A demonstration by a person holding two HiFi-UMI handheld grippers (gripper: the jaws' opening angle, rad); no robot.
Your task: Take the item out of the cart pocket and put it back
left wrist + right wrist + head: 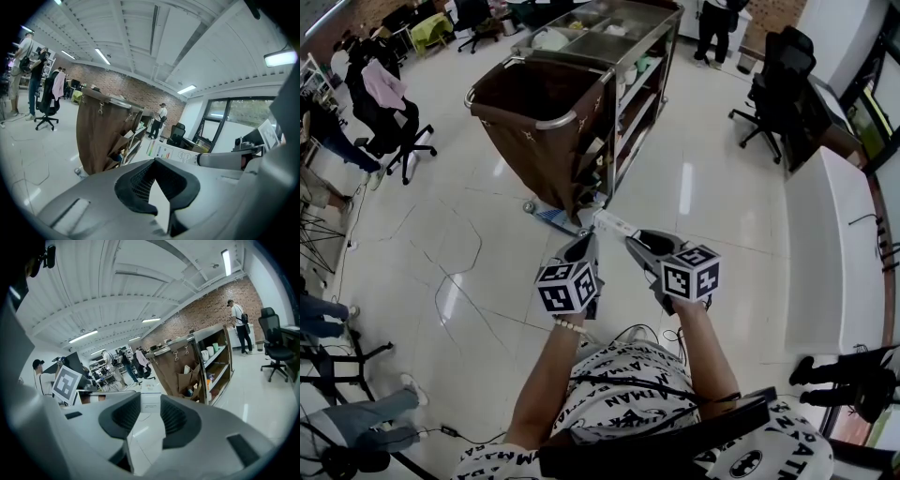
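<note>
Carton (614,223), white and flat, is clamped between the pads of the right tool (634,240). It is held in the air above the floor, just short of the brown bag (534,131) on the cart (623,42) and clear of the side pockets (186,378). Its face carries a coloured chart and print too small to read. The left tool (584,246) hangs beside it, tips pressed together on nothing. The person's shirt (619,370) shows "ATMAN" lettering and a bat emblem.
</note>
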